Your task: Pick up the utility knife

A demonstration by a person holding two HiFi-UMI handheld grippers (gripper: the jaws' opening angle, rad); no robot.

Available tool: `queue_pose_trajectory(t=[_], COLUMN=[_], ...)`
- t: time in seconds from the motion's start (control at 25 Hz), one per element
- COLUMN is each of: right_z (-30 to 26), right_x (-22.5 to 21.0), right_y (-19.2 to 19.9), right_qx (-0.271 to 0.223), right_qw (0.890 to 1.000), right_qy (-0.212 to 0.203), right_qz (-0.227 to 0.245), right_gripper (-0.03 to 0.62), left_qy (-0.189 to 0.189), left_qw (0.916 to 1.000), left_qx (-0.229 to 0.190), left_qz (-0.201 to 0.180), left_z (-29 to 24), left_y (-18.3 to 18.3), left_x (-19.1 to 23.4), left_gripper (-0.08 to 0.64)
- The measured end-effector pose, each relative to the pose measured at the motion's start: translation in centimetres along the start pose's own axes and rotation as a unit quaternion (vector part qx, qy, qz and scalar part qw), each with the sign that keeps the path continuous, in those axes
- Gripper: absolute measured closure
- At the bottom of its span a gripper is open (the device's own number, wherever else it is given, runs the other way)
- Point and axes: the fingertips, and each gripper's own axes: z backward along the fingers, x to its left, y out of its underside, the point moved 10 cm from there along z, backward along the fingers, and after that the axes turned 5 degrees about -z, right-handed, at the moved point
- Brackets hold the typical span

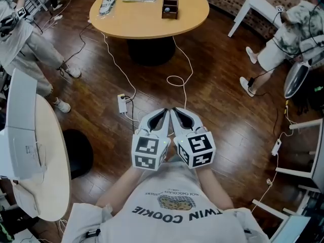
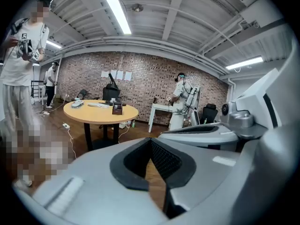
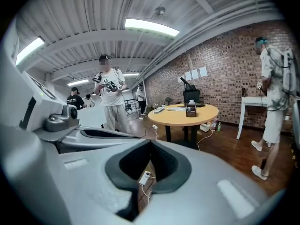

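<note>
- Shut pad to pad w/ nothing btwn: L gripper (image 1: pixel 164 111) & R gripper (image 1: pixel 173 111), side by side in front of chest, over wood floor (image 1: pixel 217 100).
- No utility knife made out in any view. Prob. among small items on round table (image 1: pixel 147 22), well ahead. Maybe the pale flat thing (image 1: pixel 107 4) near its left edge, but too small to tell.
- Handling, est.: light, stiff, slim. Smooth body, so likely slippery.
- Best taken across mid-handle, away from blade end. Must open jaws first.
</note>
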Motion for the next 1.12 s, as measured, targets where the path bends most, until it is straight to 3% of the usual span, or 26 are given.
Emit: queue_pose_trajectory(t=[0.52, 1.12], right_z=[-4.4, -12.0], right_x=[-4.4, -17.9], right_y=[-1.9, -8.0], right_qx=[-0.007, 0.011], right_qw=[1.0, 0.999], right_qy=[0.005, -0.045], right_qz=[-0.016, -0.007], right_gripper=[0.592, 0.592], left_qy=[0.01, -0.039], left_qw=[0.9999, 0.9991], left_qx=[0.006, 0.016], left_qz=[-0.009, 0.01], left_z=[-5.9, -20.5], left_y=[-2.1, -7.6], left_x=[2.4, 3.7], left_gripper=[0.557, 0.557])
